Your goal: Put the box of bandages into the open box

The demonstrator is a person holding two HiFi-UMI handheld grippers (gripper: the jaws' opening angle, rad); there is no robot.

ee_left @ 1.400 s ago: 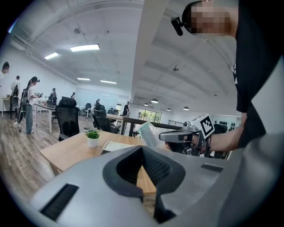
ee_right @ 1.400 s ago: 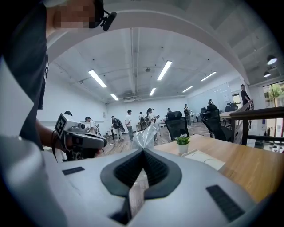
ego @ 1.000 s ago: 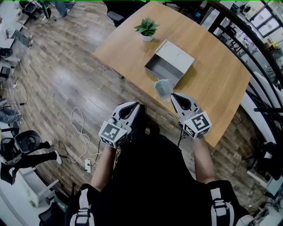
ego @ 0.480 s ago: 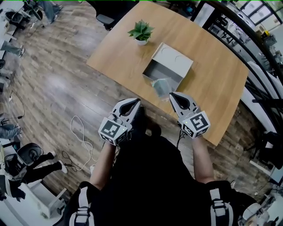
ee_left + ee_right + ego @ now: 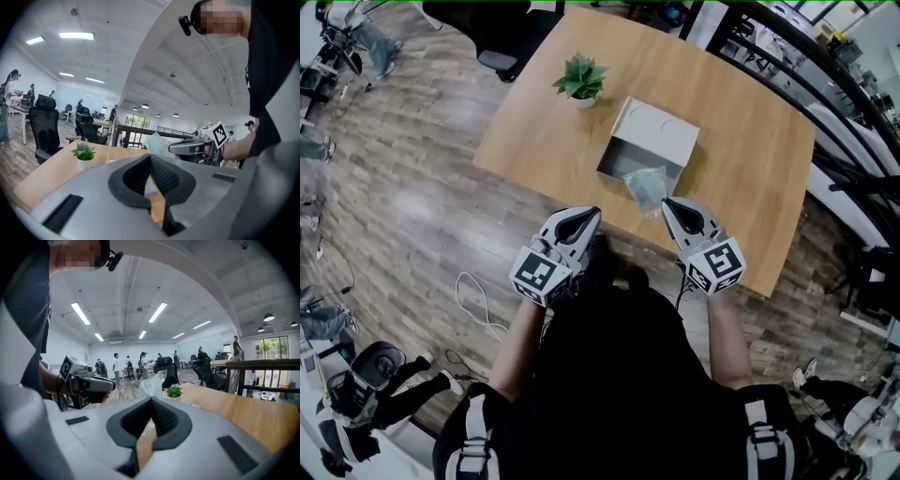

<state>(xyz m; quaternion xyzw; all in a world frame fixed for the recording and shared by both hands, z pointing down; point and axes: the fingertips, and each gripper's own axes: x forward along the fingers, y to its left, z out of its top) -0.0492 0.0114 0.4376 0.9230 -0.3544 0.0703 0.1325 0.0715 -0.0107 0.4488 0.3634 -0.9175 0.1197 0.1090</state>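
the box (image 5: 649, 142) sits on the table (image 5: 750, 159) ahead of me, with the plant (image 5: 579, 79) behind it and to its left, nearer the table's far left side. the bandages (image 5: 644, 187) hang pinched at the tip of my right gripper (image 5: 667, 202), above the table and just before the box's near side. my left gripper (image 5: 592, 215) is to the left of the right one, apart from the box, at the table's near edge with the floor (image 5: 412, 216) further left.
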